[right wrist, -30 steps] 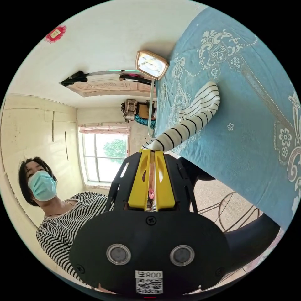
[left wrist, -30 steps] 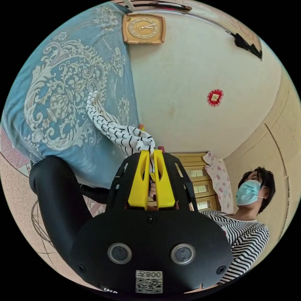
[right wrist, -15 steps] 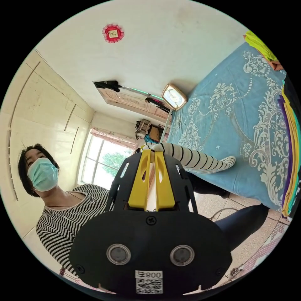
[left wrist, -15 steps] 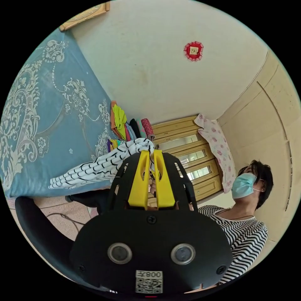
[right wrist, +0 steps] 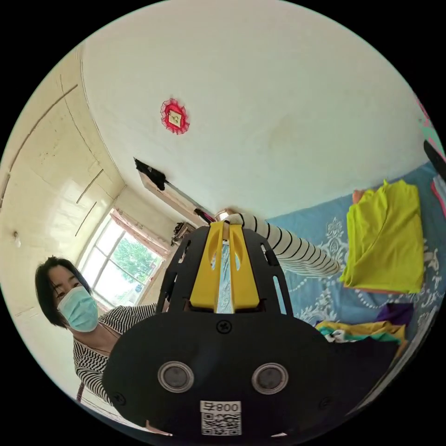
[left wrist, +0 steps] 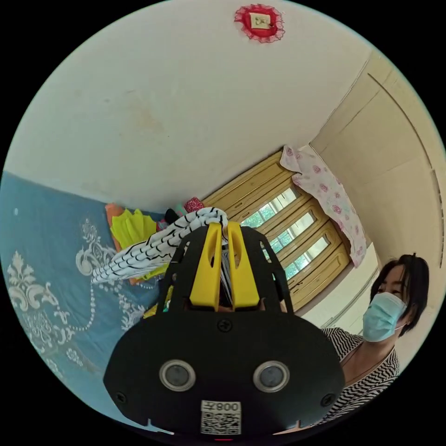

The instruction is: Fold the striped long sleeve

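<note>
Left gripper [left wrist: 224, 226] pinches the striped long sleeve [left wrist: 153, 246] at my jaw tips; right gripper [right wrist: 225, 226] likewise clamps it [right wrist: 297, 253]. Beyond my right jaws lies a yellow-green folded garment [right wrist: 388, 237]. No legible writing noted.

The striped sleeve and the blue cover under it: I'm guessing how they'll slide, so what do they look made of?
The striped sleeve looks like soft, matte knit, probably cotton jersey: it bunches and drapes limply from the right gripper and the left gripper. The blue cover looks like thin woven cloth with a pale printed or woven scroll pattern; which, I cannot tell.
</note>
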